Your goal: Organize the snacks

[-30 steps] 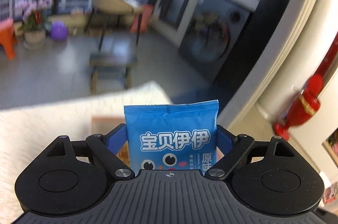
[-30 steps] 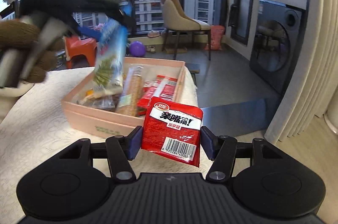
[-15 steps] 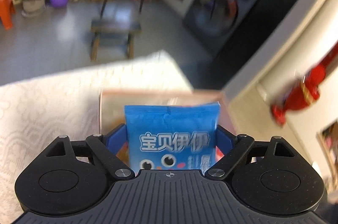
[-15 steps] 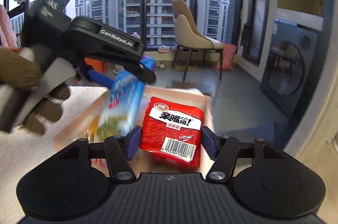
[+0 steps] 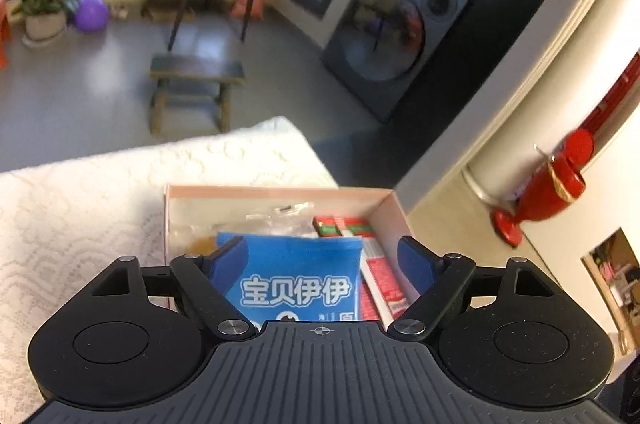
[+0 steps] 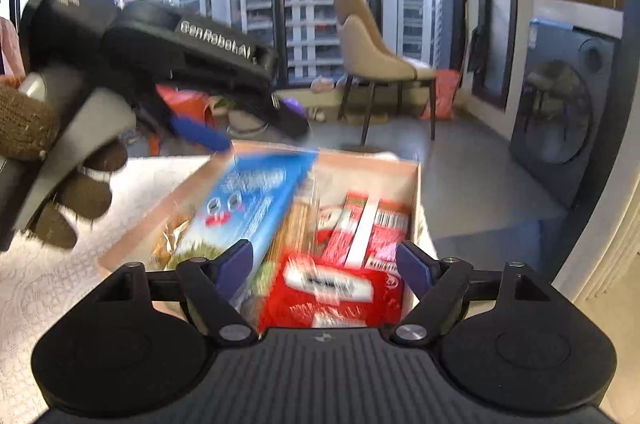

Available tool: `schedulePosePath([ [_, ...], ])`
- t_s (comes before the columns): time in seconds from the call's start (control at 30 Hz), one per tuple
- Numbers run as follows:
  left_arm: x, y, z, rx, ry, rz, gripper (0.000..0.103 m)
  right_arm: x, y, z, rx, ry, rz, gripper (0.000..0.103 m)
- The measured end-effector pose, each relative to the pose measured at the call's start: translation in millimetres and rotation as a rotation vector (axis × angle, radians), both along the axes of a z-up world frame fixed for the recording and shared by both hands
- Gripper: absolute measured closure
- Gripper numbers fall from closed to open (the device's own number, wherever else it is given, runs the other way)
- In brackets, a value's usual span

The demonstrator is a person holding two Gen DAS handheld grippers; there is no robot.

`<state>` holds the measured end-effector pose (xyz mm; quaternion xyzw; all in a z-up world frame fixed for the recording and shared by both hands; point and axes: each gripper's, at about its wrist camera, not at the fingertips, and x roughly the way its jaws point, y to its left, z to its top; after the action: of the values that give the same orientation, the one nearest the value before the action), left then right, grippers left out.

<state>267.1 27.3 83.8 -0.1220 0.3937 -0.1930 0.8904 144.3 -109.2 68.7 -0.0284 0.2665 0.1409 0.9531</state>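
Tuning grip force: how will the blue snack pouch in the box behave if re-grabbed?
The blue snack pouch looks like thin glossy film, so probably slippery and floppy. It seems puffed and flat, likely light. It leans on other packets in the pink box, so it may slide when nudged.

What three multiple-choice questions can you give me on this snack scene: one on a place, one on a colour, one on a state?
1. Where does the pink box sit?
A. on the floor
B. on the white lace cloth
C. on a chair seat

2. What colour is the packet with cartoon eyes?
A. green
B. yellow
C. blue

3. In what state is the pink box?
A. open, with red packets inside
B. shut under a lid
C. open but empty

Answers:
1 B: the cloth spreads out under and around the box.
2 C: its wrapper is bright blue with white lettering.
3 A: there is no lid, and wrappers show between its walls.
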Motion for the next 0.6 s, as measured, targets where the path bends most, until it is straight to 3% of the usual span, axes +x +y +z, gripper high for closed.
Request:
schedulePosePath([
  [0.1,-32.1,-1.2,13.2,0.125,-0.154,0.024,0.018,-7.3,-1.2,1.5,-0.008,-0.027,-0.014,0.022],
  [0.23,-95.5,5.2,11.5,0.207,-0.216,0.062,0.018,-8.9,-4.2,0.7,-0.031,-0.022,-0.031,0.022],
  [0.4,-175.1,11.9,-21.0,0.286,-0.134,0.065,0.018,-50.0,2.2,0.9,-0.023,0.008,-0.051,0.018],
  [0.6,-234.1,21.5,-74.9,0.256,-0.041,0.14,0.018,-81.7,16.1,-30.9,-0.047,0.151,-0.055,0.017],
])
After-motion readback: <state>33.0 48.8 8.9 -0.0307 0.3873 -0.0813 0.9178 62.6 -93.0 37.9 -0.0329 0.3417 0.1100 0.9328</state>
